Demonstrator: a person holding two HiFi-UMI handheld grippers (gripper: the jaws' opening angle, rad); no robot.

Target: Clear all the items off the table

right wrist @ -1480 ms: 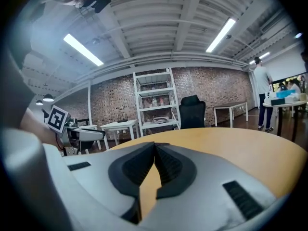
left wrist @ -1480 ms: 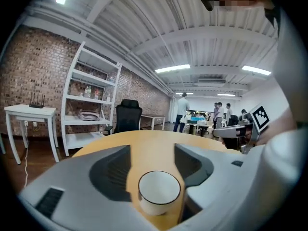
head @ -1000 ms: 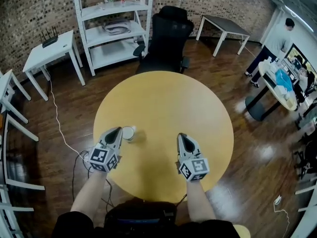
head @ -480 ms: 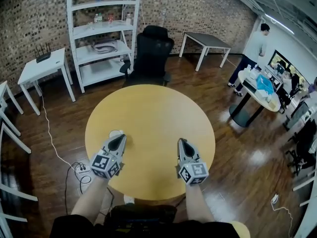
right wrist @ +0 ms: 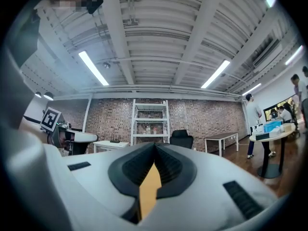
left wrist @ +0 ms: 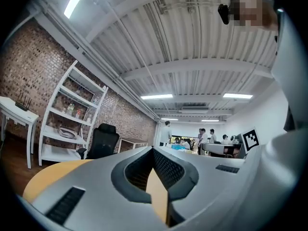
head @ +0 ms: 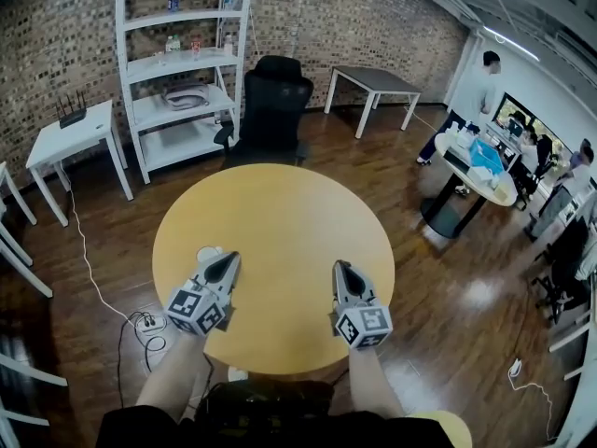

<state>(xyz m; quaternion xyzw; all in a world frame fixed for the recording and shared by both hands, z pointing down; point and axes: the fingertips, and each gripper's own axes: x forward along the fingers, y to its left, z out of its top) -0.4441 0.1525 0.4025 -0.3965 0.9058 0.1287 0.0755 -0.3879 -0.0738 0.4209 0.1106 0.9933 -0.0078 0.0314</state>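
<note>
With left gripper (head: 227,261) and right gripper (head: 341,271) both pressed together, empty, over the round yellow table (head: 280,213), open the left jaws first, then lower around the small white round item (head: 209,253) just beyond its tip, near the left edge.

White shelf unit (head: 159,65), black office chair (head: 275,101), white side table (head: 70,131), brick wall (head: 354,17)

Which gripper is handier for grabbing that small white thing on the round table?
Left. The white thing sits just past the left gripper; the right gripper hovers well to its right. Both are shut, holding nothing.
</note>
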